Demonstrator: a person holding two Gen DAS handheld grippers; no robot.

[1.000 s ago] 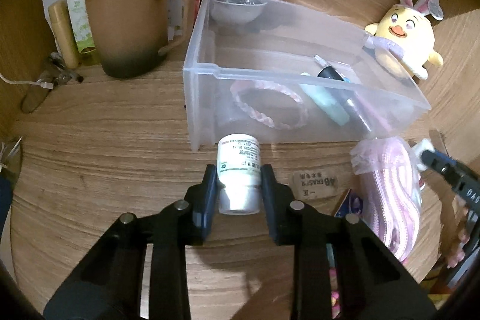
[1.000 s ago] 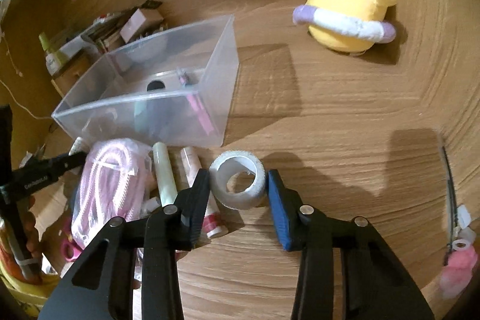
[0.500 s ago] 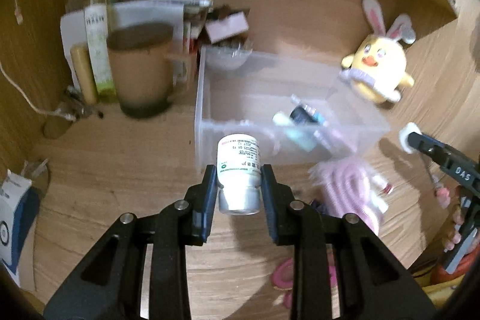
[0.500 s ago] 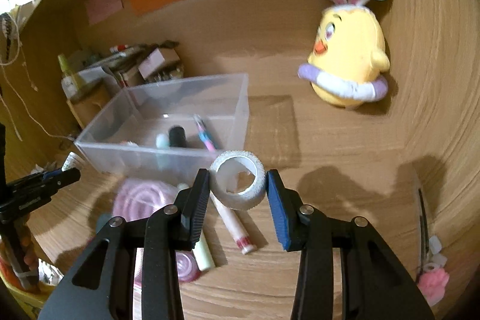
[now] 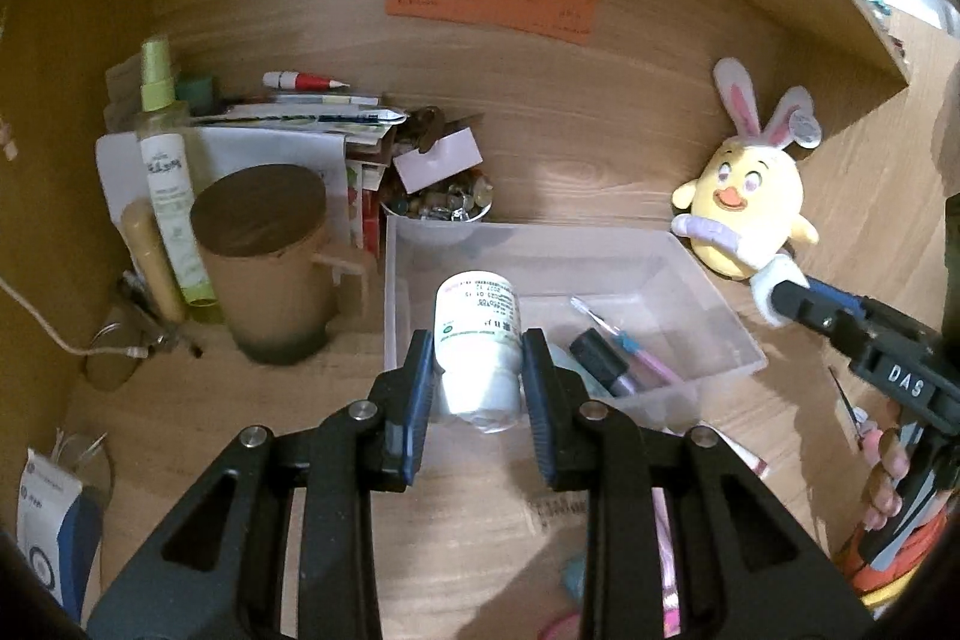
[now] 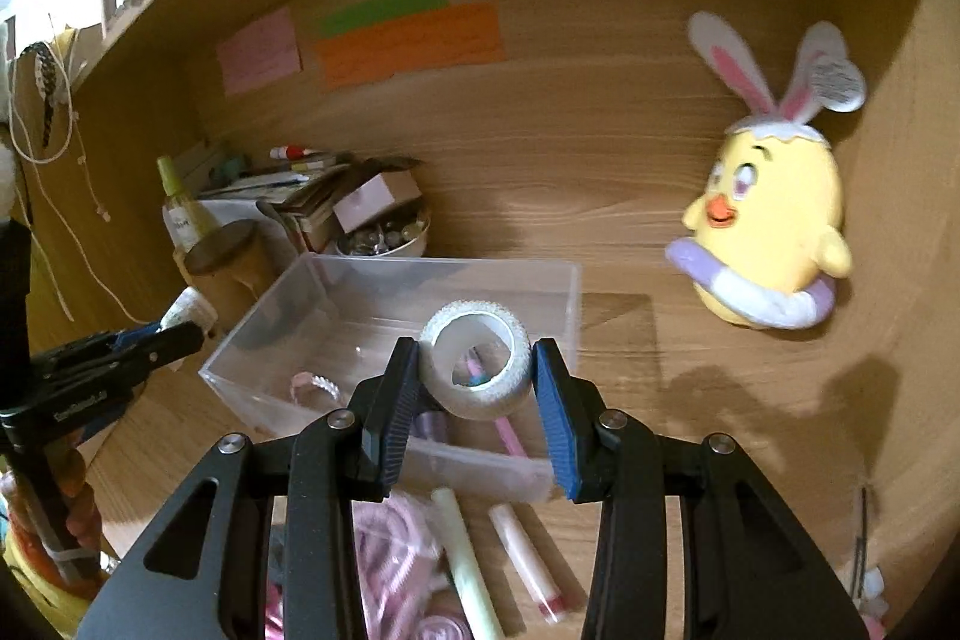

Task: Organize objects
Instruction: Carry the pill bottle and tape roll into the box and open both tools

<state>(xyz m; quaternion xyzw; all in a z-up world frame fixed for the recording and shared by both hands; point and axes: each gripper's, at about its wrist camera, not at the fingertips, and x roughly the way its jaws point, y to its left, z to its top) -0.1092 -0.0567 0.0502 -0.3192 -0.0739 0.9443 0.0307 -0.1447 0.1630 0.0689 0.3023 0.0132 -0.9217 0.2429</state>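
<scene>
My left gripper (image 5: pixel 477 370) is shut on a white pill bottle (image 5: pixel 477 340) and holds it in the air over the near left part of the clear plastic bin (image 5: pixel 690 280). My right gripper (image 6: pixel 474 379) is shut on a white tape roll (image 6: pixel 477 358), held above the bin's (image 6: pixel 384 274) near wall. The bin holds a pink pen (image 5: pixel 636 358), a dark tube (image 5: pixel 597 358) and a pink beaded ring (image 6: pixel 315 385). The right gripper also shows in the left wrist view (image 5: pixel 774 301), and the left gripper shows in the right wrist view (image 6: pixel 186 322).
A brown lidded mug (image 5: pixel 264 262), a green spray bottle (image 5: pixel 165 160), stacked papers and a bowl of small items (image 5: pixel 438 205) stand behind the bin. A yellow chick plush (image 6: pixel 774 232) sits at the right. Pink cord (image 6: pixel 390 550) and tubes (image 6: pixel 468 562) lie before the bin.
Both grippers have risen with their loads and moved over the bin. The views now look down into the bin from higher up.
</scene>
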